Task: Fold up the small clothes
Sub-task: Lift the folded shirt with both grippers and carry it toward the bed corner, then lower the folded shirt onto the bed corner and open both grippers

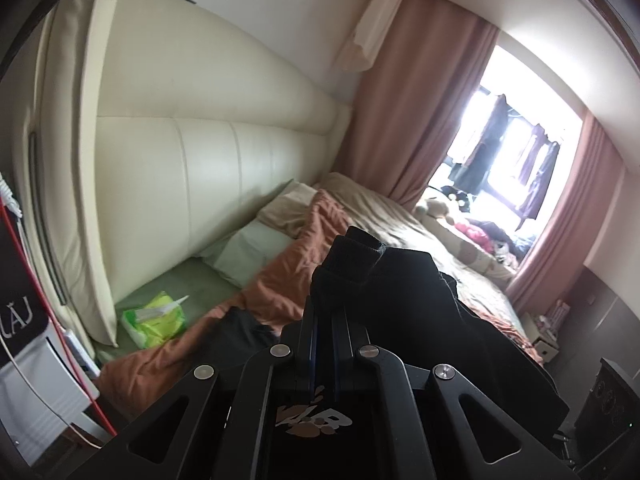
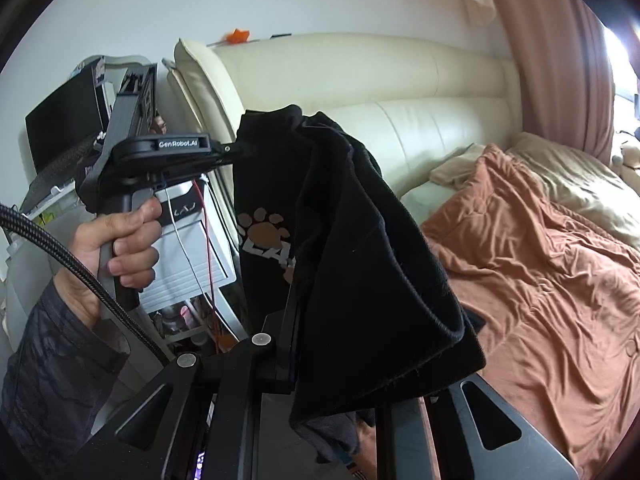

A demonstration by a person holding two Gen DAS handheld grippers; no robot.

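In the left wrist view, a white cabinet with a red cord stands at the far left edge. Beside it a green tissue pack lies on the green sheet at the foot of the cream headboard. A pale pillow sits just right of the pack, and an orange blanket runs across the bed. In the near centre, the left gripper has its jaws pressed together on a fold of the black garment, which drapes to the right and hides much of the bed. Far right, pink curtains frame a bright window with clothes hanging.

In the right wrist view, the left hand grips the handle of the left gripper at the left, whose tip pinches the garment's upper edge. The black garment, with a paw print, hangs in mid-air and covers the right gripper; I cannot tell how those jaws stand. The orange blanket spreads at right.
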